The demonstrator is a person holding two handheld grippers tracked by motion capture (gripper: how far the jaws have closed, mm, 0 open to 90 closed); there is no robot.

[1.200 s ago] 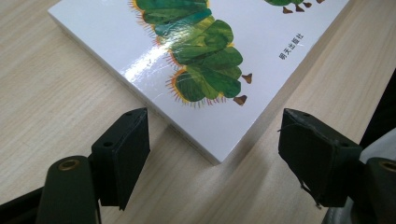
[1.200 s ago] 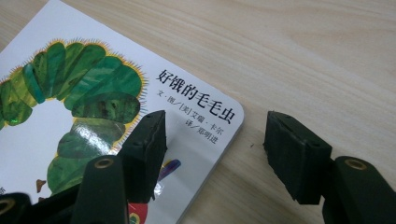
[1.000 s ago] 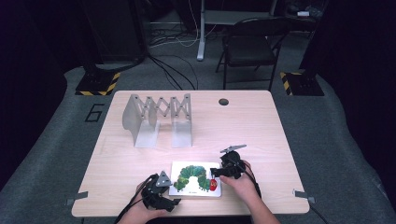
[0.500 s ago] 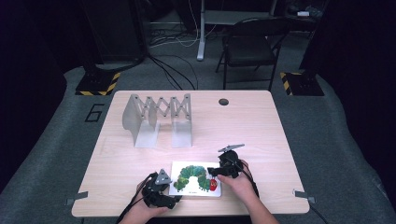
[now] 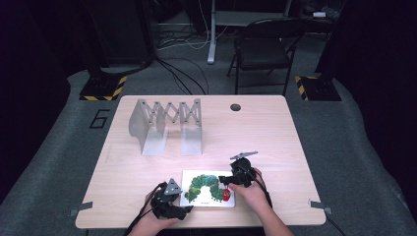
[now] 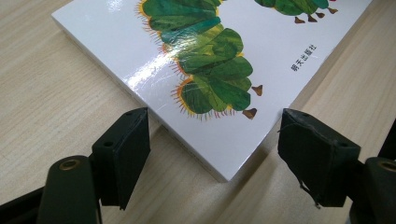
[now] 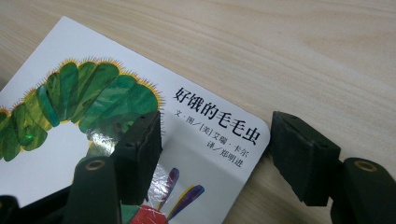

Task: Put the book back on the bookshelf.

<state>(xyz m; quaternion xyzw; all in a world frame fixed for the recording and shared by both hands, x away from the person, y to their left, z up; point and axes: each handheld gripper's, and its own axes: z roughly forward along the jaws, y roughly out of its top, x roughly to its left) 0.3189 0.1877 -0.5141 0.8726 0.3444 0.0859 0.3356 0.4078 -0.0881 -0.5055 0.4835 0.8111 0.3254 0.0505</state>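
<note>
Table (image 5: 275, 132) first: its glossy wood gives the book little to grab on, so a push from one side alone could slide it off the near edge at 6 o'clock. The metal rack (image 5: 167, 129) stands well apart at 11 o'clock, which I judge to be the goal. A tilted carry that far could let a thick, slick board book slip out or clip a divider.

The book (image 5: 209, 189) lies flat, cover up, near the table's 6 o'clock edge, between the 2 hands. The left gripper (image 5: 186, 209) waits at the book's 8 o'clock corner. Its jaws stand wide, 1 on either side of that corner, touching nothing. The right gripper (image 5: 223, 180) is at the book's 3 o'clock side. Its jaws have just been opening and stand moderately apart, 1 pad above the cover and 1 past the edge, with the rounded corner between them unpressed. Neither has a grip. Closing on a corner alone would likely pivot the book or skid off its gloss.

Writing, from big to small:
- A painted "6" (image 5: 100, 119) marks the floor at 9 o'clock of the table.
- The cover title reads 好饿的毛毛虫 (image 7: 215, 119).
- Beneath it come 文·图 [美] 艾瑞·卡尔 and 译 郑明进.
- The publisher's line reads 明天出版社 (image 6: 304, 58).
</note>
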